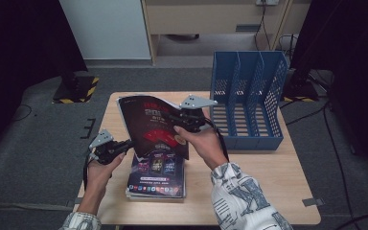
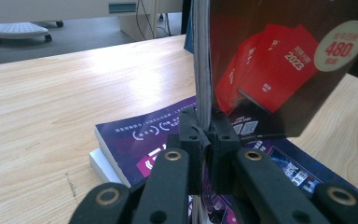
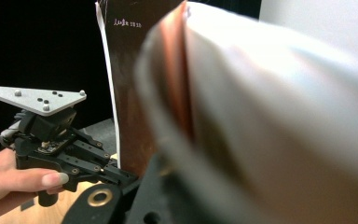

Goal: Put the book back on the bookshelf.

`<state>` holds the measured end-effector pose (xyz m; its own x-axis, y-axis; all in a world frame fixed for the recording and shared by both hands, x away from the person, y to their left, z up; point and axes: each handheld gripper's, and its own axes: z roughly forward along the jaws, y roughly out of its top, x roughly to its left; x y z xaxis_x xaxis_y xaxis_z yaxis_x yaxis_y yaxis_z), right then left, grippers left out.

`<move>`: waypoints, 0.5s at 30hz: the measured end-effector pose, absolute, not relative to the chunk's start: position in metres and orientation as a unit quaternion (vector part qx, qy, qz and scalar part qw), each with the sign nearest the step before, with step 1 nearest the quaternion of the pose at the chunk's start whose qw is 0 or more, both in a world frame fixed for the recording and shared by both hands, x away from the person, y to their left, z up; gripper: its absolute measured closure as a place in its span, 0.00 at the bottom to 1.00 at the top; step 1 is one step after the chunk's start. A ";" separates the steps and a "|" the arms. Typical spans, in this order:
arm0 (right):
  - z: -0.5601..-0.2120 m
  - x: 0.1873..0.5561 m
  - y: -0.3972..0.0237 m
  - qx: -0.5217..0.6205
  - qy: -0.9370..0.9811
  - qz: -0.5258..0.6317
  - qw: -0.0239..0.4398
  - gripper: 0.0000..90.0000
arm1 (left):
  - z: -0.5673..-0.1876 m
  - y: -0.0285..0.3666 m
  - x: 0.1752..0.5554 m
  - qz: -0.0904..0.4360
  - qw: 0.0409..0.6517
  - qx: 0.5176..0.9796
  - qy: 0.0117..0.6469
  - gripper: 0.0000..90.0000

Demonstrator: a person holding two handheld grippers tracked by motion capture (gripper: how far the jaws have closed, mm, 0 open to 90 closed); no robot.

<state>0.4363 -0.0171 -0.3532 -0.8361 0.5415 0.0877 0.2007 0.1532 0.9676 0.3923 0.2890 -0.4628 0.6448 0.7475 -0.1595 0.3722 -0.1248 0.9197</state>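
Clearly midway: both tools, left tool [image 1: 124,145] and right tool [image 1: 176,116], clamp the red magazine [image 1: 151,124] aloft (stack [image 1: 157,181] remains), blue file rack [image 1: 249,98] unfilled.

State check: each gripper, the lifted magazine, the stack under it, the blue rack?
Left gripper: shut on the lifted magazine's lower edge.
Right gripper: shut on the lifted magazine's upper right part.
Lifted magazine: off the table, tilted upright, closed.
Stack of magazines: flat on the table, closed.
Blue file rack: standing upright, slots empty.
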 end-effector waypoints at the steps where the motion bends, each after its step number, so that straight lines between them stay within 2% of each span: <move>1: -0.353 0.436 -0.017 0.249 0.747 0.600 0.142 0.96 | -0.464 0.290 0.393 0.174 0.541 0.726 0.387 0.91; 3: -0.352 0.435 -0.016 0.250 0.747 0.599 0.145 0.96 | -0.465 0.293 0.393 0.175 0.542 0.725 0.388 0.83; 4: -0.351 0.435 -0.015 0.250 0.747 0.599 0.147 0.96 | -0.465 0.296 0.392 0.184 0.534 0.726 0.392 0.76; 6: -0.350 0.434 -0.014 0.251 0.747 0.597 0.150 0.96 | -0.468 0.303 0.393 0.189 0.526 0.718 0.415 0.57; 8: -0.349 0.434 -0.014 0.254 0.747 0.595 0.153 0.96 | -0.474 0.311 0.393 0.190 0.521 0.707 0.439 0.46; 10: -0.348 0.434 -0.015 0.257 0.746 0.595 0.155 0.96 | -0.478 0.315 0.393 0.193 0.509 0.703 0.457 0.38; 15: -0.340 0.433 -0.018 0.261 0.740 0.597 0.165 0.96 | -0.489 0.317 0.394 0.227 0.428 0.723 0.492 0.22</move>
